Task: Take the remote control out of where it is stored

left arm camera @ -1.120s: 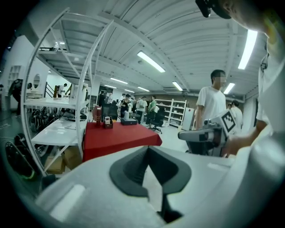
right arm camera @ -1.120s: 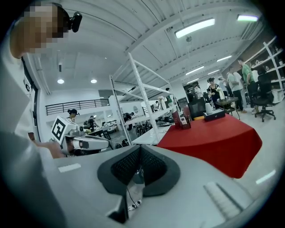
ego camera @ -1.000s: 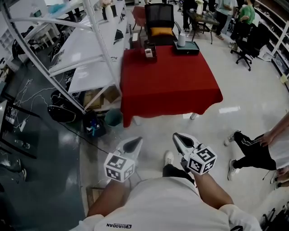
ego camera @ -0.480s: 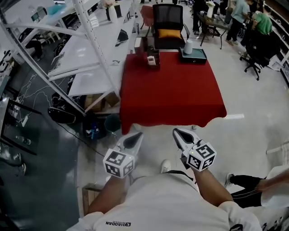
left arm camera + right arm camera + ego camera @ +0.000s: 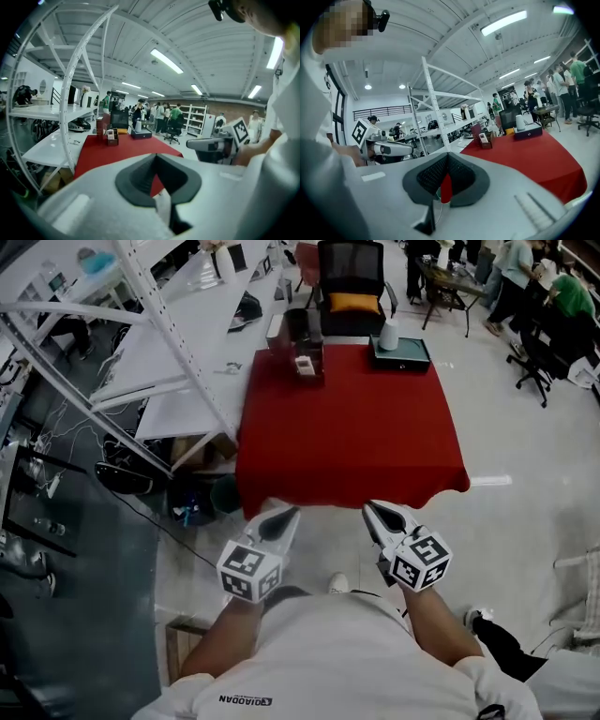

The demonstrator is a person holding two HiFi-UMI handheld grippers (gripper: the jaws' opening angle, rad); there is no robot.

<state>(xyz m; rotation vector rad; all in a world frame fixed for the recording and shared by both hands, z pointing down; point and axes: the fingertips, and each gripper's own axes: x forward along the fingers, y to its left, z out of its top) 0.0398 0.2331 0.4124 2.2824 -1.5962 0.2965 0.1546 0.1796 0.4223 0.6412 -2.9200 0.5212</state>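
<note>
Our left gripper and right gripper have their jaws pressed together, empty; the red-clothed square table ahead of them lies nearer than before.

A matt red cloth fills the middle of the frame, its hem hanging in soft waves. The pale floor to its right is glossy and throws back light streaks. At upper left the shelving looks like smooth, white-painted metal. The left gripper and right gripper have matt pale plastic shells. Their fingers carry dark, finely ribbed pads.
</note>
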